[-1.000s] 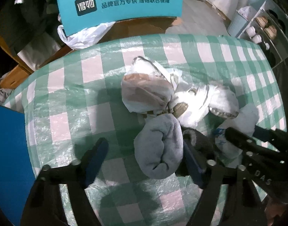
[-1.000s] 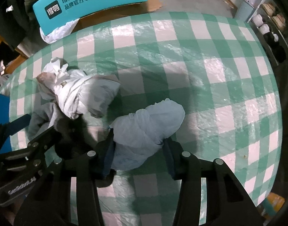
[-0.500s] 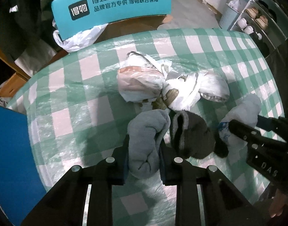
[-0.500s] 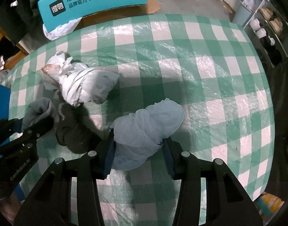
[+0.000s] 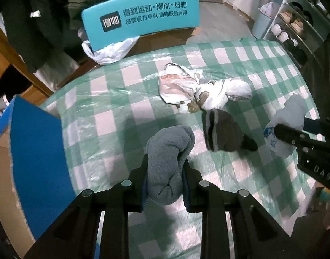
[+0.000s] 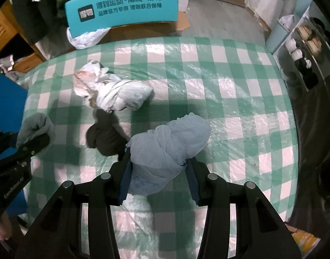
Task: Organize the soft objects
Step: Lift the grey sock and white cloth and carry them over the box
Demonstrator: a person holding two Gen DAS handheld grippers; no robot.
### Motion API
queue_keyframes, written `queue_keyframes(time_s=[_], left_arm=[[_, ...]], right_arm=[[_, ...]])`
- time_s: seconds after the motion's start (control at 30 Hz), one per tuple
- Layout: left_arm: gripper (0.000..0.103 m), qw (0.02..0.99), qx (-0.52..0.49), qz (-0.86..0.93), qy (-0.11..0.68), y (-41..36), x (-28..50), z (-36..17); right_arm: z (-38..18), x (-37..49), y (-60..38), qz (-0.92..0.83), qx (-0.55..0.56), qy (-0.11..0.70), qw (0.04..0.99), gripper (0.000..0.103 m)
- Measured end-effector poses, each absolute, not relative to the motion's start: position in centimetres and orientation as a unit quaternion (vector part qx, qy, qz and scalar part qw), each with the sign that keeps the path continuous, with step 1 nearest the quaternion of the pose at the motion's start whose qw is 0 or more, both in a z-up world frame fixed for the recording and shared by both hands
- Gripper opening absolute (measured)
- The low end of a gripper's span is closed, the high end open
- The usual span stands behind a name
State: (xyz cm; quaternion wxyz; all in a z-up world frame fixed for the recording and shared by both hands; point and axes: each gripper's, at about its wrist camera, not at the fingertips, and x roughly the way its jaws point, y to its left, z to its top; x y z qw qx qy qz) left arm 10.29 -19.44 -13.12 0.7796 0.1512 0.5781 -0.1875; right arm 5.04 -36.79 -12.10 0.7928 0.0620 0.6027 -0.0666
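Matte black angular frames on both: left hand-held gripper (image 5: 165, 179) and right hand-held gripper (image 6: 159, 172). Blue pads inside the fingers (image 6: 124, 181). Round silver screws (image 5: 126, 183) on the knuckles. Pale lettering "DAS" on the right one's side, "GenRobot.AI" on the left's. Bare fingertips (image 6: 1, 226) at the frame edge.

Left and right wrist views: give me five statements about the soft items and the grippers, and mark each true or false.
1. The left gripper is shut on the grey sock. True.
2. The right gripper is open and holds nothing. False: it is shut on the pale blue bundle.
3. The dark sock lies on the checked tablecloth, held by neither gripper. True.
4. The white wrapped bundle sits inside the blue box. False: it lies on the tablecloth.
5. The tablecloth is red and white. False: it is green and white.
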Motion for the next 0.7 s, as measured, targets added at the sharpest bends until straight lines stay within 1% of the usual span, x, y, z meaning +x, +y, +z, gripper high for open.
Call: queue_keyframes(time_s=[0.7], left_arm=[[0.025,0.817,0.150,-0.180,0.528,-15.9,5.8,-6.5]], right_arm=[[-5.5,1.9,-32.0,-0.013,0.018,0.551,0.835,0.044]])
